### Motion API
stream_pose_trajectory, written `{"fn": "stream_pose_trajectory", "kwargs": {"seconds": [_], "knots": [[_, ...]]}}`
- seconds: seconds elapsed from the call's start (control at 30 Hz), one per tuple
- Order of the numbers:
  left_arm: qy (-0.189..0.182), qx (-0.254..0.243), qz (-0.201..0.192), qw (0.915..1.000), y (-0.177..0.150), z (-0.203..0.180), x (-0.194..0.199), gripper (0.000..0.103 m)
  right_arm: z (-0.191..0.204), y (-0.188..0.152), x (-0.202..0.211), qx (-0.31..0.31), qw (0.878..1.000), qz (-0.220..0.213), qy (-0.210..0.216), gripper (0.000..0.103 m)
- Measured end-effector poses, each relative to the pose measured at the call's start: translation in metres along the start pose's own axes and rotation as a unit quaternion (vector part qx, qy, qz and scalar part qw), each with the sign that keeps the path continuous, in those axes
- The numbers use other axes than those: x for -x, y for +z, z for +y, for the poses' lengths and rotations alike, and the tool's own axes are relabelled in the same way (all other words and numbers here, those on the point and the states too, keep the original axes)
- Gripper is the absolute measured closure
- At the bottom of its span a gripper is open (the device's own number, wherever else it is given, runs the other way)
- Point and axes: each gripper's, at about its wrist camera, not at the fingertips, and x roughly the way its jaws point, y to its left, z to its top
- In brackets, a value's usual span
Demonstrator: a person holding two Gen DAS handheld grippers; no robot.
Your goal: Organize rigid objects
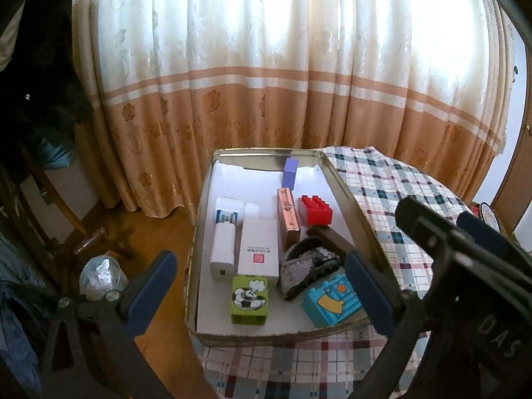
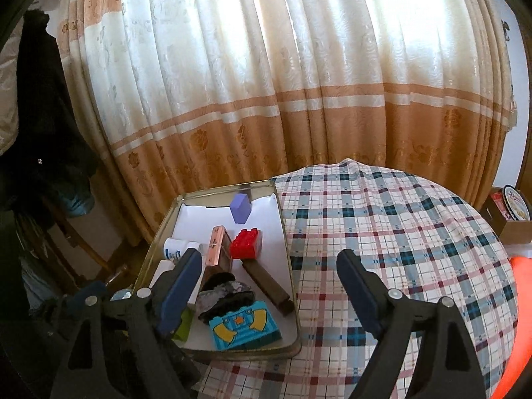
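A metal tin [image 1: 345, 186] [image 2: 288, 249] lined with white paper sits on the left edge of a plaid-covered table [image 2: 399, 232]. Inside lie a red brick [image 1: 314, 211] [image 2: 246, 242], a purple block [image 1: 290, 169] [image 2: 241, 207], a copper case [image 1: 288, 219] [image 2: 216, 242], a white box [image 1: 258, 249], a green block [image 1: 248, 301], a blue block [image 1: 332, 301] [image 2: 244, 326], a dark hair clip [image 1: 306, 266] [image 2: 222, 291], a brown bar [image 2: 267, 282] and a white bottle [image 1: 226, 211] [image 2: 176, 247]. My left gripper [image 1: 262, 284] stands open above the tin's near end, holding nothing. My right gripper [image 2: 271, 282] is open and empty over the tin's right rim.
A cream and orange curtain [image 1: 266, 83] hangs behind the table. Wooden floor, a chair leg [image 1: 66, 219] and a plastic-lined bin [image 1: 99, 274] lie to the left. A cardboard box with a round tin [image 2: 513, 206] stands at far right. The right gripper's body [image 1: 465, 266] crosses the left wrist view.
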Motion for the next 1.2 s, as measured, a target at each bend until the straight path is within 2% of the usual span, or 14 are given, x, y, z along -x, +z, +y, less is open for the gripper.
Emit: {"fn": "stream_pose_trajectory", "kwargs": {"seconds": [0.63, 0.97, 1.2], "knots": [[-0.006, -0.014, -0.038, 0.9992, -0.017, 0.003, 0.054, 0.001, 0.006, -0.020, 0.055, -0.019, 0.999, -0.035, -0.003, 0.017], [-0.005, -0.025, -0.060, 0.9979, -0.023, 0.005, 0.085, 0.001, 0.008, -0.021, 0.096, -0.028, 0.997, -0.072, -0.011, 0.016], [-0.003, -0.017, -0.067, 0.9976, -0.027, 0.012, 0.101, 0.001, 0.016, -0.028, 0.117, -0.021, 0.995, -0.090, -0.023, 0.009]]}}
